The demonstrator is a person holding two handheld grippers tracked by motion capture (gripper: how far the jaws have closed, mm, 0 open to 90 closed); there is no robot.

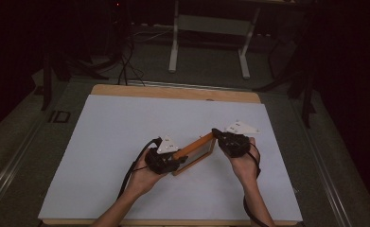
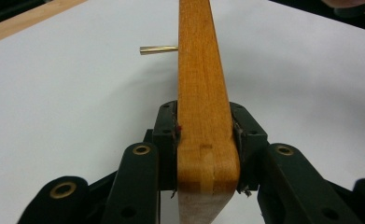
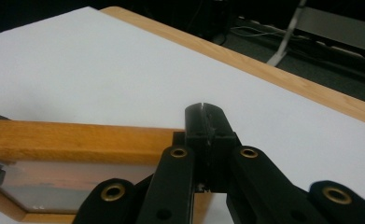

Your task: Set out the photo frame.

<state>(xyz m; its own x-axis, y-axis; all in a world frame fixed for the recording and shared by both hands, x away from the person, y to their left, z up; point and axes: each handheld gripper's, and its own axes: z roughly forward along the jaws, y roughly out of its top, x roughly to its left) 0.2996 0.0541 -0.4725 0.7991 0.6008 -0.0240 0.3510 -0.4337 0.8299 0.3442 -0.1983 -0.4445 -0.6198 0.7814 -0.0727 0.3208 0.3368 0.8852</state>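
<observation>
A wooden picture frame [image 1: 194, 150] with a glass pane [image 3: 77, 179] is held tilted above the white sheet, between my two grippers. My left gripper [image 1: 175, 161] is shut on the frame's near corner. In the left gripper view its pads [image 2: 167, 128] press both faces of the wood [image 2: 203, 84], and a small brass pin [image 2: 157, 49] sticks out sideways farther up. At the frame's far right end, my right gripper [image 1: 216, 134] has its jaws closed together [image 3: 203, 122] with nothing seen between them. The frame's top bar [image 3: 77, 140] ends just left of those jaws.
A white sheet [image 1: 126, 137] covers the wooden table, whose far edge [image 1: 173, 92] shows bare. A white stand [image 1: 206, 42] and cables [image 1: 126, 61] sit on the dark floor beyond. There is free sheet to the left and behind the frame.
</observation>
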